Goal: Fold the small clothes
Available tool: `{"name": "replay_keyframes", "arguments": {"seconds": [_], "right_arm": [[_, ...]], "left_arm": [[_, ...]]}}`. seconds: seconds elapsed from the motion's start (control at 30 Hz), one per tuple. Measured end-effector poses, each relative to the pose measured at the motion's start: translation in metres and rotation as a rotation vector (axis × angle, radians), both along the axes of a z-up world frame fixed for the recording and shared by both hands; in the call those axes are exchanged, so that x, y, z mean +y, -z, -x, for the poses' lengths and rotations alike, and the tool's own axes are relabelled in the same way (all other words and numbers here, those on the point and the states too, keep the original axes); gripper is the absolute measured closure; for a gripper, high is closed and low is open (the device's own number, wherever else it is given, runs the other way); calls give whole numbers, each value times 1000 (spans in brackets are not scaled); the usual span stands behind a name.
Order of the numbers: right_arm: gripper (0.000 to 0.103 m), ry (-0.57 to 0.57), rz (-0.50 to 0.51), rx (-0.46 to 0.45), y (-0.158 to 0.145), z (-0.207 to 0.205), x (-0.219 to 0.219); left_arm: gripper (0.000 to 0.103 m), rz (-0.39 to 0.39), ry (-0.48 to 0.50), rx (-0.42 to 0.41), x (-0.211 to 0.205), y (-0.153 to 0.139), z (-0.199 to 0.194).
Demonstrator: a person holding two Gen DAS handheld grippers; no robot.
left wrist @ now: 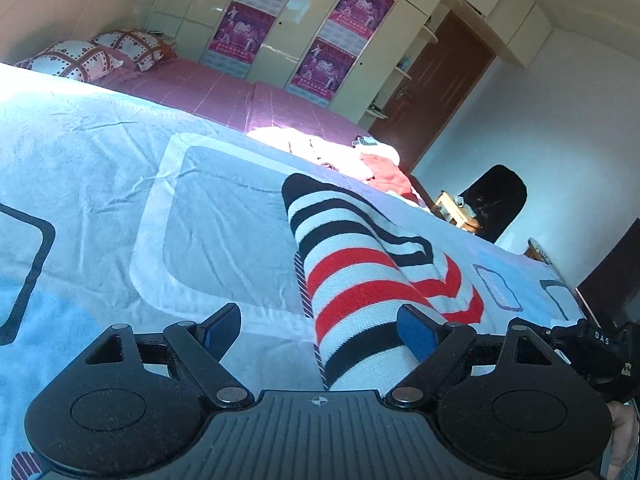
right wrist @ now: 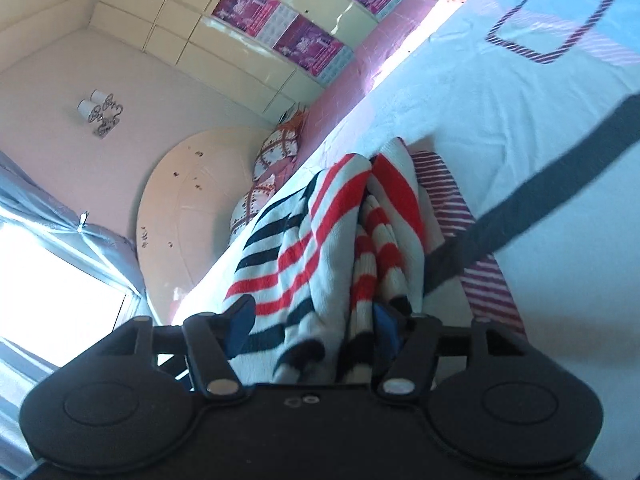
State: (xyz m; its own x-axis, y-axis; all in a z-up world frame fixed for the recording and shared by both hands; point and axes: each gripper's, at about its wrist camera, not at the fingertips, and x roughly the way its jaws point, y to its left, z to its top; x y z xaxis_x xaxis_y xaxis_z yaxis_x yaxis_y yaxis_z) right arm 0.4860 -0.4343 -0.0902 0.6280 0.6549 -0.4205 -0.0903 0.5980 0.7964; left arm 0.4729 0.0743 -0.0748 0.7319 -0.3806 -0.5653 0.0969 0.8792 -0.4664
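A striped knit garment (left wrist: 360,280), white with red and navy bands, lies folded lengthwise on the light blue bedsheet (left wrist: 100,152). My left gripper (left wrist: 320,334) is open, its blue pads (left wrist: 222,330) apart on either side of the garment's near end. In the right wrist view the same garment (right wrist: 320,232) is bunched and runs between my right gripper's (right wrist: 314,330) blue pads (right wrist: 240,326), which stand apart around it.
A pile of pink and red clothes (left wrist: 360,160) lies at the far edge of the bed. Patterned pillows (left wrist: 92,56) sit at the headboard. A wardrobe (left wrist: 304,28) with posters, a brown door (left wrist: 436,88) and a black chair (left wrist: 500,200) stand beyond.
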Motion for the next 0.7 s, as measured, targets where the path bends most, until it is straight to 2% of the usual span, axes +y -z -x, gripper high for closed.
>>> {"name": "replay_keyframes", "arguments": {"seconds": [0.1,0.2,0.23,0.27,0.33,0.4,0.53,0.57,0.6,0.67,0.7], "right_arm": [[48,-39,52,-4,2,-16,11],[56,-67,188,-56,-6,-19,26],[72,-74,247,-80,-9,-18,31],[81,-78,329,-104,-13,-17,39],[85,-89,387,-147,-19,-12,46],[86,-87,439,-234,-31,-1,52],[86,-46,478,-374,-50,20,50],[86,-30,481,-384,-49,23,48],[86,-9,480,-344,-43,19,44],[86,18,472,-200,-21,9,35],[86,24,437,-179,-14,10,31]], "left_arm": [[19,-23,7,19,-4,7,-12],[19,-56,3,19,-10,8,-21],[19,-65,-1,22,-12,8,-23],[19,-66,0,22,-13,8,-25],[19,-71,-1,19,-16,7,-27],[19,-91,5,1,-21,5,-27],[19,-158,30,-32,-36,-1,-25],[19,-181,42,-35,-42,-2,-26],[19,-200,52,-34,-47,-2,-27],[19,-218,70,-30,-55,-3,-29],[19,-224,71,-28,-57,-4,-30]]}}
